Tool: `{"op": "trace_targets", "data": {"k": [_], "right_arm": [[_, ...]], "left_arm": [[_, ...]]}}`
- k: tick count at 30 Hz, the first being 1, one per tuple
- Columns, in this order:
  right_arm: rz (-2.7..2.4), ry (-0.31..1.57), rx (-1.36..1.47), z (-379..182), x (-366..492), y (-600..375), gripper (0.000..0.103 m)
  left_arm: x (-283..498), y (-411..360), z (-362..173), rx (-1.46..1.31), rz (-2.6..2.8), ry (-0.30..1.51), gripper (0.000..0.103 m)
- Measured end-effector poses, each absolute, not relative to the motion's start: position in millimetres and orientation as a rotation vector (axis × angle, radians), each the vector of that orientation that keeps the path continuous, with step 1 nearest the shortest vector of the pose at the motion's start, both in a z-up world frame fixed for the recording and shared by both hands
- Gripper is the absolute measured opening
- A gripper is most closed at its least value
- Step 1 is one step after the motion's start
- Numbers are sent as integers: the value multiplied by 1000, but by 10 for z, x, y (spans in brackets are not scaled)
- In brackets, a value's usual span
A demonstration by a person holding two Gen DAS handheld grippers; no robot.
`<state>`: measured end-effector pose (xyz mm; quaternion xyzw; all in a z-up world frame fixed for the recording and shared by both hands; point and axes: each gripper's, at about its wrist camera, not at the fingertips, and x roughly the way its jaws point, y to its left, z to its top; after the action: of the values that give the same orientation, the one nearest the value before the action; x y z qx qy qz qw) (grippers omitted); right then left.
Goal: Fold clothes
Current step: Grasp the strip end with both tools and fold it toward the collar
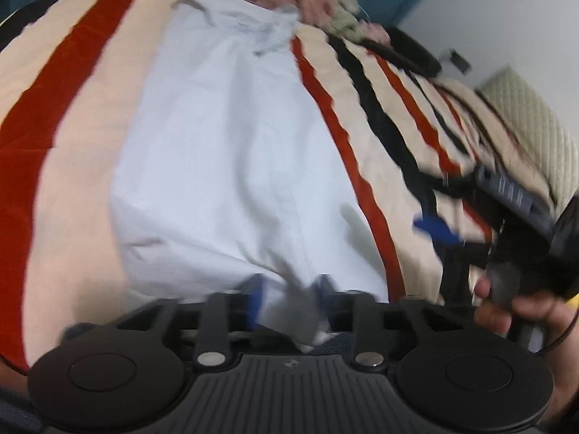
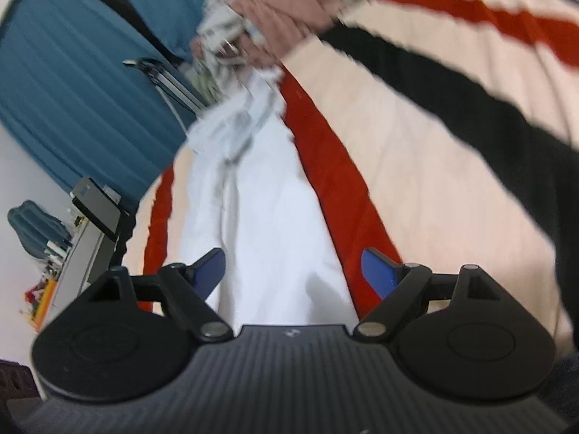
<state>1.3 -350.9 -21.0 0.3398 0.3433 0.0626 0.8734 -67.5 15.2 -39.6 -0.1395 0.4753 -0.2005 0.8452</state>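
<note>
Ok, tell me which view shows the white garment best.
The left wrist view: the white garment fills the middle, spread flat on the striped blanket almost whole. The right wrist view shows only a narrow foreshortened strip, bunched at the far end.

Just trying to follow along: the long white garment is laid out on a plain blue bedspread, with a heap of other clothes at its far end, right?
Not quite. The bedspread is cream with red and black stripes, not plain blue, as the right wrist view shows. The white garment does lie on it, with the clothes heap at its far end.
</note>
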Motion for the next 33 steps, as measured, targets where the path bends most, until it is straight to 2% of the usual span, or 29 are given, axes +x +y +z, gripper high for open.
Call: {"op": "trace_targets", "data": {"k": [2, 3, 6, 12, 15, 16, 17, 18, 20, 23, 27, 30, 32, 33], "right_arm": [[167, 783, 756, -301, 80, -3516, 83], [183, 802, 770, -328, 113, -3505, 77], [170, 849, 794, -411, 173, -3485, 76], [48, 915, 850, -599, 245, -3561, 72], [34, 929, 841, -627, 255, -3541, 72], [32, 932, 833, -629, 259, -3530, 71], [30, 932, 832, -629, 251, -3528, 71], [27, 931, 830, -628, 242, -3525, 71], [24, 932, 826, -622, 224, -3522, 71], [19, 936, 820, -610, 189, -3522, 71], [24, 948, 825, -618, 166, -3529, 71], [39, 978, 829, -655, 177, -3513, 71], [62, 1004, 814, -668, 198, -3477, 72], [79, 1017, 813, -675, 195, -3466, 73]], "left_arm": [[-588, 406, -364, -374, -402, 987, 63], [-546, 522, -354, -401, -380, 978, 64], [-424, 811, -365, -460, -291, 949, 78], [-127, 1049, -711, -597, -225, 1061, 75], [-88, 1064, -784, -593, -216, 1103, 67], [-92, 1083, -803, -601, -220, 1106, 59], [-99, 1100, -821, -610, -225, 1110, 44], [-113, 1108, -835, -615, -234, 1117, 38], [-156, 1101, -859, -614, -245, 1135, 15], [-259, 1050, -836, -596, -269, 1140, 8], [-423, 1049, -744, -568, -285, 1136, 10], [-443, 1094, -754, -605, -279, 1142, 23], [-398, 1074, -793, -616, -267, 1149, 46], [-365, 1048, -822, -617, -262, 1154, 50]]}}
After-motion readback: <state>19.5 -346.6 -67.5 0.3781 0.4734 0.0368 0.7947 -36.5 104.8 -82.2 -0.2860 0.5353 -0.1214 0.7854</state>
